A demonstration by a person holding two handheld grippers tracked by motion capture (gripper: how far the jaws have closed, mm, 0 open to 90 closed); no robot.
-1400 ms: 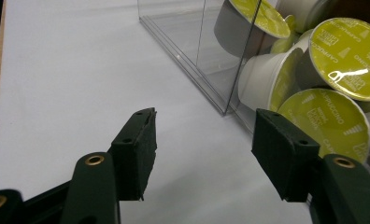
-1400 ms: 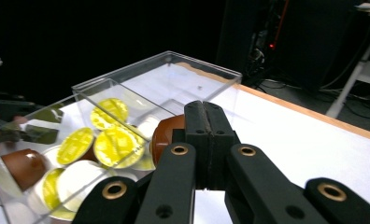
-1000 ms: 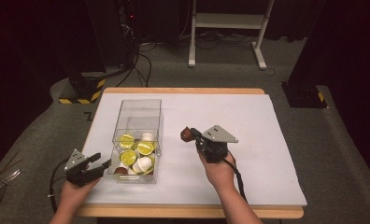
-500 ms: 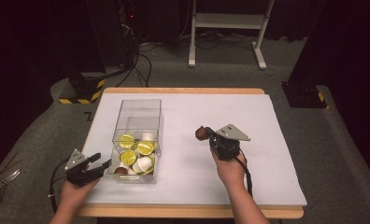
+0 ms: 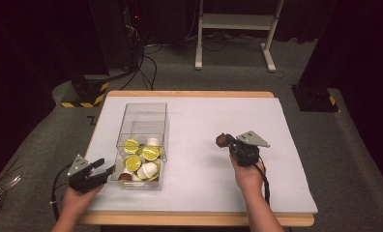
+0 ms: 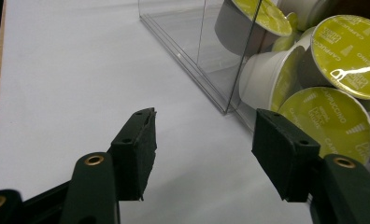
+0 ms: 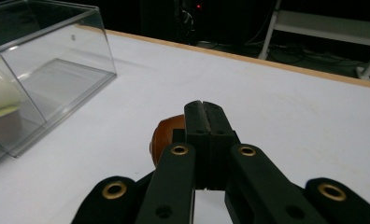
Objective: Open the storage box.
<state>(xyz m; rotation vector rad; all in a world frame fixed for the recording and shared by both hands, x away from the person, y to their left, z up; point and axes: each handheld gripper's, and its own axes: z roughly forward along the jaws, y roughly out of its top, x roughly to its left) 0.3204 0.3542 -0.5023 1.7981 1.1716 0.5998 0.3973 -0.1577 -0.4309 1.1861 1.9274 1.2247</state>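
High view: right tool (image 5: 227, 142), jaws clamped on a brown coffee capsule (image 5: 222, 140), hovers at three o'clock of the clear box (image 5: 142, 112). Left tool (image 5: 102, 170) rests open at its seven o'clock. The capsule looks light and crushable; grip its rim.

Clear glossy plastic box (image 5: 142, 126); matt white table cover (image 5: 199, 121); glossy brown capsule (image 7: 167, 135); shiny yellow-green foil-lidded pods (image 6: 346, 49); matt black gripper pads (image 6: 143, 144).

A wooden-edged table with a white top (image 5: 199, 121) fills the middle of the high view. A clear rectangular plastic box (image 5: 142, 113) stands directly on it, left of centre, holding green-lidded capsules (image 5: 131, 146).
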